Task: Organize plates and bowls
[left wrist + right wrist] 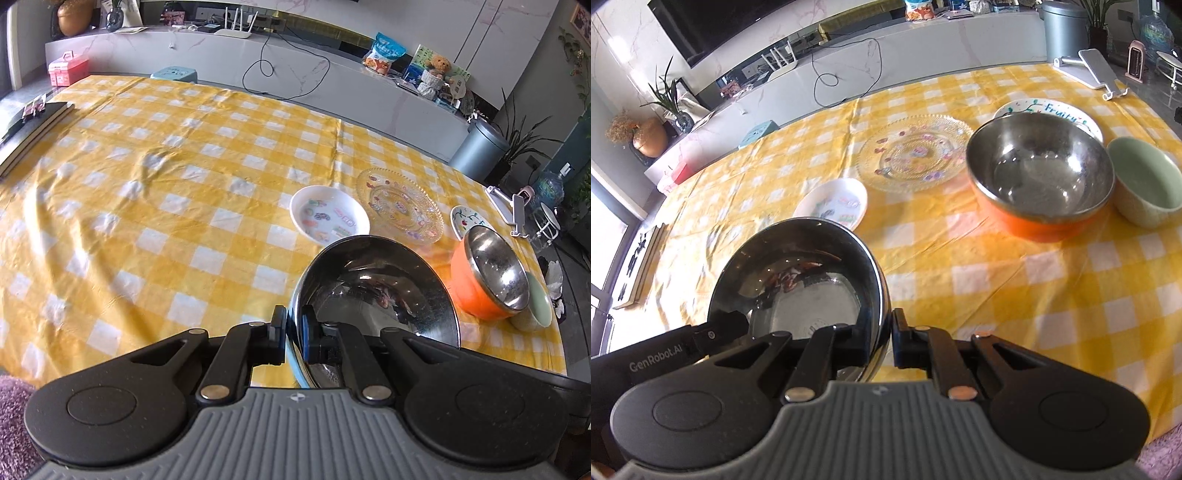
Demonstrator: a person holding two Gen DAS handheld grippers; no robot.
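Both grippers hold one steel bowl with a light blue outside (380, 291) above the yellow checked tablecloth (166, 206). My left gripper (294, 334) is shut on its left rim. My right gripper (886, 341) is shut on its right rim; the bowl (798, 280) fills the lower left of the right wrist view. On the table stand an orange steel bowl (1039, 173), a pale green bowl (1148, 184), a white sticker dish (833, 205), a clear glass plate (916, 151) and a "Fruity" plate (1052, 109) behind the orange bowl.
A white phone stand (1086, 70) sits at the far right table corner. Dark books (33, 125) lie at the far left edge. A grey bin (478, 147) and plants stand beyond the table. A marble ledge (295, 74) runs behind.
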